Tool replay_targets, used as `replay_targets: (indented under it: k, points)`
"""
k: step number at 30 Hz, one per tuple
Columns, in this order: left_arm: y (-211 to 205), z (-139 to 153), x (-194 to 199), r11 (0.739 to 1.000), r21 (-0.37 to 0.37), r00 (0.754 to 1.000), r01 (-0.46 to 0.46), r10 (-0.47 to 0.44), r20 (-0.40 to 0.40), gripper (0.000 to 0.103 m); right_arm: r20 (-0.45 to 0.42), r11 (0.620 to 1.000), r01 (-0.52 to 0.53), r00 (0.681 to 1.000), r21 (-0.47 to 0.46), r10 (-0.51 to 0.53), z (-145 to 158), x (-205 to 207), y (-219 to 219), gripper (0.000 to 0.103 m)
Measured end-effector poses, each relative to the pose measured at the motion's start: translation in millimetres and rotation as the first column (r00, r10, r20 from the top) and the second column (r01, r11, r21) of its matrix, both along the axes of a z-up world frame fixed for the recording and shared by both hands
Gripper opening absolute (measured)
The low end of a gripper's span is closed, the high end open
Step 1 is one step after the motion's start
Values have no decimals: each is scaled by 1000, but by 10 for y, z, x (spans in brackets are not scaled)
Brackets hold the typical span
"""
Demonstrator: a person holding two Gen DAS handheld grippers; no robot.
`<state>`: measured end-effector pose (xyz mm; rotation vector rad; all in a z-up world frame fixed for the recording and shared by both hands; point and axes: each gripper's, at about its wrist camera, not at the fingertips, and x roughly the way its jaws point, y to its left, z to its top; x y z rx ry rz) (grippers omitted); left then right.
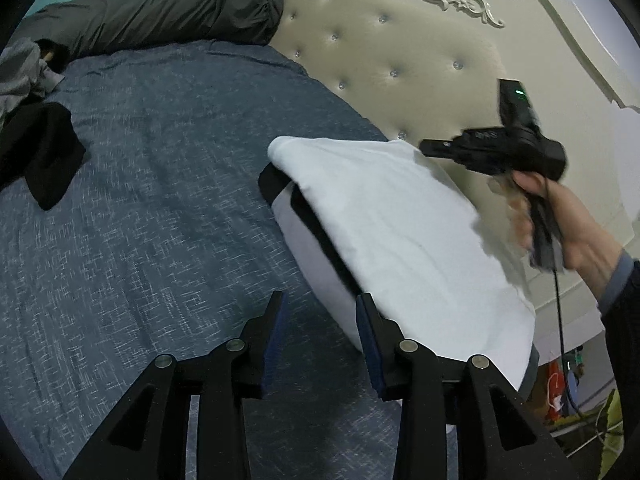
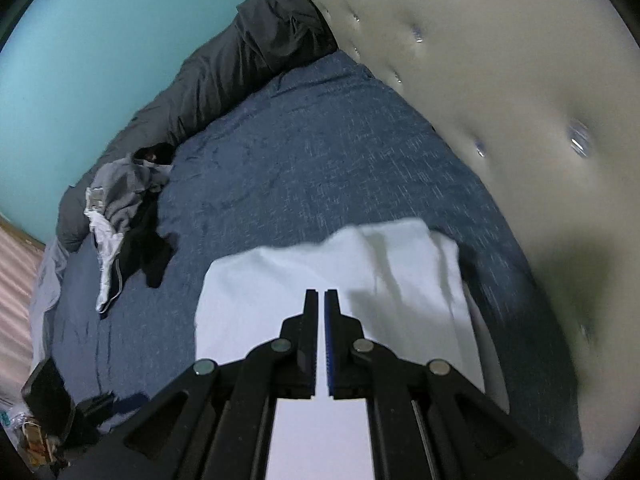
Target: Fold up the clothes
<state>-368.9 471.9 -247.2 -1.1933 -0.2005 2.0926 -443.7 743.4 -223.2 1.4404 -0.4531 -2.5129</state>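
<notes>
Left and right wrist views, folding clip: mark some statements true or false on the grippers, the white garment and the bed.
1. The left gripper is open. True.
2. The right gripper is wide open. False: its fingers are nearly together, nothing visibly between them.
3. The white garment lies folded near the headboard. True.
4. The bedspread is red. False: it is blue.
5. A pile of clothes lies on the far side of the bed. True.
</notes>
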Motion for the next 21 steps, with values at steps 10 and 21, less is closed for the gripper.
replay_targets:
  k: [10, 21]
  points:
    - [-206, -194, -45, 1000, 12, 1000, -14, 14, 19, 39, 31, 978, 166, 985, 127, -171, -195, -307, 210, 2]
    - [-167, -107, 104, 1000, 24, 1000, 3, -4, 15, 39, 52, 990, 90, 994, 105, -95, -165, -87, 173, 2]
